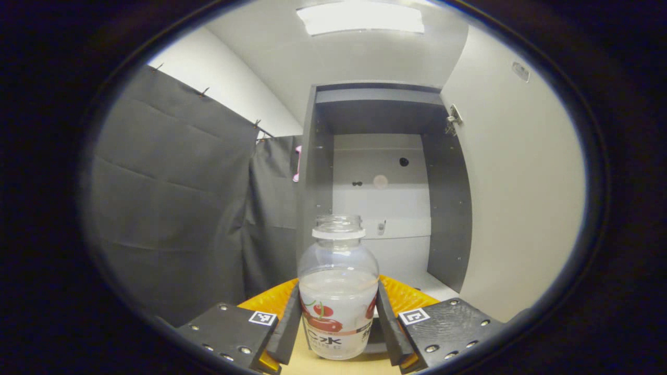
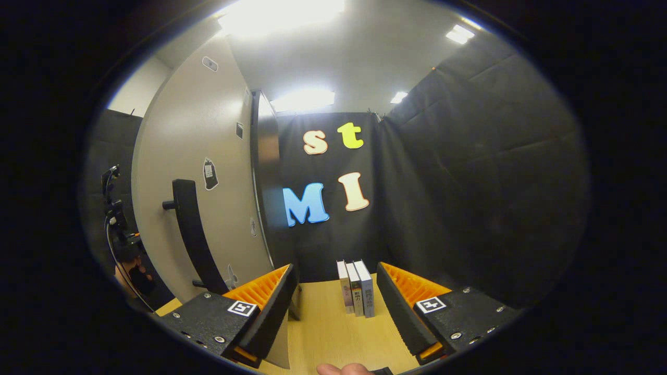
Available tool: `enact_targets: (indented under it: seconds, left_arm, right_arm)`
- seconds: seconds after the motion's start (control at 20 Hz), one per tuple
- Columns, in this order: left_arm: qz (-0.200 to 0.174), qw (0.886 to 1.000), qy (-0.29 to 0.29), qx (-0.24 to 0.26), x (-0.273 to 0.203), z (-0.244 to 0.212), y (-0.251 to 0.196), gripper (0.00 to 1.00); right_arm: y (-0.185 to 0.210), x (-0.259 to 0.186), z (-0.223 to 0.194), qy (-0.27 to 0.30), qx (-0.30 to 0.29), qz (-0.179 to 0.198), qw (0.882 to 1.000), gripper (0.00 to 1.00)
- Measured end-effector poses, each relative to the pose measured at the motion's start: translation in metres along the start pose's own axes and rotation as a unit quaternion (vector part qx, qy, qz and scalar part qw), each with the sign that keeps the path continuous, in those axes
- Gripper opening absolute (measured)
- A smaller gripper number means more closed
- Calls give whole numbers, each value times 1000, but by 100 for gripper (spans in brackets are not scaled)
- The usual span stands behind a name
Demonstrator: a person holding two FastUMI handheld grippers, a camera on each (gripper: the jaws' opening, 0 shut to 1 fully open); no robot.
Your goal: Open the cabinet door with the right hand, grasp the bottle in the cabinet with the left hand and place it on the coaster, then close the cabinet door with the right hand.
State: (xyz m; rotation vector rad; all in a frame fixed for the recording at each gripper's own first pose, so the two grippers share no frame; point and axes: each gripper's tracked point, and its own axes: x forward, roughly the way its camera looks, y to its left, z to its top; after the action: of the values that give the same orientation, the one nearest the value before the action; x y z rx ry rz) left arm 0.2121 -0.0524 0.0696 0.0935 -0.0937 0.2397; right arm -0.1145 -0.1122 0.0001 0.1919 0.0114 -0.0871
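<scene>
A clear plastic bottle (image 1: 337,297) with a cherry label and no cap stands upright between the fingers of my left gripper (image 1: 338,287), which is shut on its lower body. Behind it is the grey cabinet (image 1: 380,172), its inside shelf bare and its white door (image 1: 516,208) swung open to the right. In the right gripper view my right gripper (image 2: 336,268) is open over the wooden table (image 2: 323,333) with nothing between its fingers. The door's outer face (image 2: 208,130) and its black bar handle (image 2: 190,234) stand to its left, apart from it.
Three small books (image 2: 356,294) stand upright on the table just ahead of the right gripper. A hand (image 2: 127,278) with a cabled device is at the far left of the right gripper view. Black cloth walls close in both sides.
</scene>
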Motion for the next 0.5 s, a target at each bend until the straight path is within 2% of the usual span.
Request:
enact_targets:
  seconds: [0.05, 0.1, 0.15, 0.2, 0.25, 0.3, 0.35, 0.4, 0.45, 0.5]
  left_arm:
    - [15, 1000, -6, 6, -1, 2, 4, 75]
    - [32, 999, -11, 15, 1, 3, 5, 64]
    - [47, 998, -14, 27, 4, -1, 7, 75]
    - [59, 997, -13, 38, 5, -4, 8, 70]
    - [66, 997, -9, 46, 10, -11, 9, 70]
    - [73, 996, -3, 54, 12, -15, 9, 75]
    - [79, 995, 5, 60, 16, -21, 9, 76]
    - [81, 995, 13, 64, 18, -25, 9, 76]
    - [87, 994, 21, 68, 23, -36, 13, 70]
    - [90, 993, 29, 68, 29, -46, 16, 70]
  right_arm:
    - [-4, 4, -4, -5, 0, 3, 1000, 95]
    - [-8, 8, -10, -10, 3, 3, 1000, 95]
    - [-12, 11, -19, -7, 4, -1, 1000, 95]
    - [-15, 16, -31, 1, 6, -4, 1000, 95]
    - [-15, 20, -43, 14, 8, -5, 1000, 95]
    - [-14, 24, -56, 29, 7, -8, 1000, 95]
    - [-12, 27, -69, 42, 5, -7, 999, 95]
    - [-8, 30, -79, 49, 2, -4, 999, 95]
    - [-6, 31, -87, 50, -4, -2, 999, 95]
    - [-4, 33, -96, 51, -10, -1, 999, 95]
